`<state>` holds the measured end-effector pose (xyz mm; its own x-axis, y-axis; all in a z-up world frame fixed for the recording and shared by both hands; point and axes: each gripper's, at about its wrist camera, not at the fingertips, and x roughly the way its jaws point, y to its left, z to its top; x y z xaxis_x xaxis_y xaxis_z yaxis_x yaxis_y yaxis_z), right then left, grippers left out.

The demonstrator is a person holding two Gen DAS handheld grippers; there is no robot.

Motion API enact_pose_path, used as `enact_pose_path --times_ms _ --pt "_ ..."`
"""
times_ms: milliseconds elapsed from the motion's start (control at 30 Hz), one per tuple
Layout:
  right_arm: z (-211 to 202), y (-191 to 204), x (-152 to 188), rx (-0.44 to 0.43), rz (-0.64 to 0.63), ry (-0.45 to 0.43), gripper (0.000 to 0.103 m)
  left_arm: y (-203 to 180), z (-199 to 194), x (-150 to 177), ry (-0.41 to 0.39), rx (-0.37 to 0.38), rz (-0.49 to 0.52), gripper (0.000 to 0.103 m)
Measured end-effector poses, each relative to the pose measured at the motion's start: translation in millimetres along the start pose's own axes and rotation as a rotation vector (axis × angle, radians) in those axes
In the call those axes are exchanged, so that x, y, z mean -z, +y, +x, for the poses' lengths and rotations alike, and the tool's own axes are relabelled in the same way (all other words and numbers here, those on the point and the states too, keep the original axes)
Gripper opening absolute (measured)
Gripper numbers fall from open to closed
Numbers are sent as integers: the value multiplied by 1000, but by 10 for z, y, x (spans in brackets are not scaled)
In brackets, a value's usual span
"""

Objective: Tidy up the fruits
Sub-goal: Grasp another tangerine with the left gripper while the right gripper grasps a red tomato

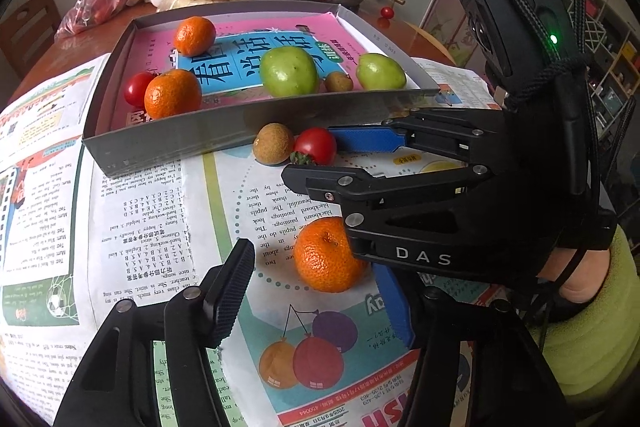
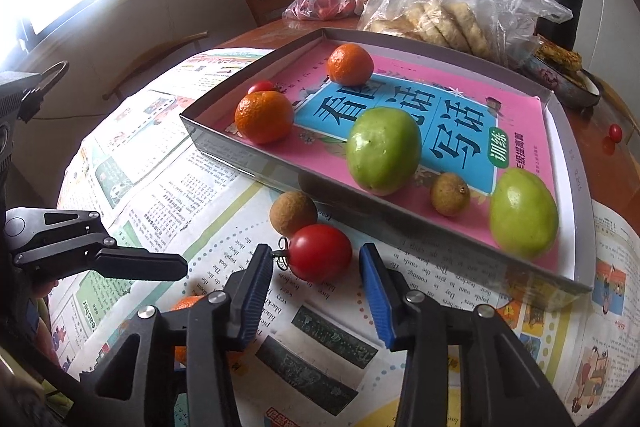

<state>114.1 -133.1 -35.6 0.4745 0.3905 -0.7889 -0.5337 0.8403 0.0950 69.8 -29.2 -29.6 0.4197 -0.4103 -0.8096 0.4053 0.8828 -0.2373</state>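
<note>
Landmark is the grey tray (image 2: pixel 256 169); everything is placed against it.

Nearest, on the newspaper (image 2: pixel 168 183) well short of the tray: a loose mandarin (image 1: pixel 328 255) sits between the left gripper (image 1: pixel 316 291) fingers. Jaws are apart, one black ribbed pad (image 1: pixel 230 295) clear of the peel; the far side is hidden behind the other gripper's body, so contact there can't be told. Nothing is clamped.

Closer to the tray, just off its near wall: a cherry tomato (image 2: pixel 320 253) lies between the right gripper (image 2: pixel 316 291) blue pads (image 2: pixel 376 301). Jaws are partly apart with gaps showing on both sides, not yet pressing. A longan (image 2: pixel 292 213) touches the tomato on the tray side, right against the wall.

Step in hand, as I read it: close on the tomato and lift it into the tray. Do it well by centring the pads on the tomato's widest part, closing gently since the skin is soft and slick, and keeping the tips off the longan so it doesn't roll. Lift straight up before crossing the wall.

Inside the tray: two mandarins (image 2: pixel 264 117), a small tomato (image 2: pixel 260 87), two green fruits (image 2: pixel 382 151), one longan (image 2: pixel 450 195).
</note>
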Motion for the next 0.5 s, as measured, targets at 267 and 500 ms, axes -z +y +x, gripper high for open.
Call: enact_pose_path --times_ms 267,500 --pt "14 30 1 17 -29 -10 40 -31 90 -34 15 -6 2 58" --pt "-72 -92 45 -1 36 -31 40 -63 126 -64 21 -35 16 54"
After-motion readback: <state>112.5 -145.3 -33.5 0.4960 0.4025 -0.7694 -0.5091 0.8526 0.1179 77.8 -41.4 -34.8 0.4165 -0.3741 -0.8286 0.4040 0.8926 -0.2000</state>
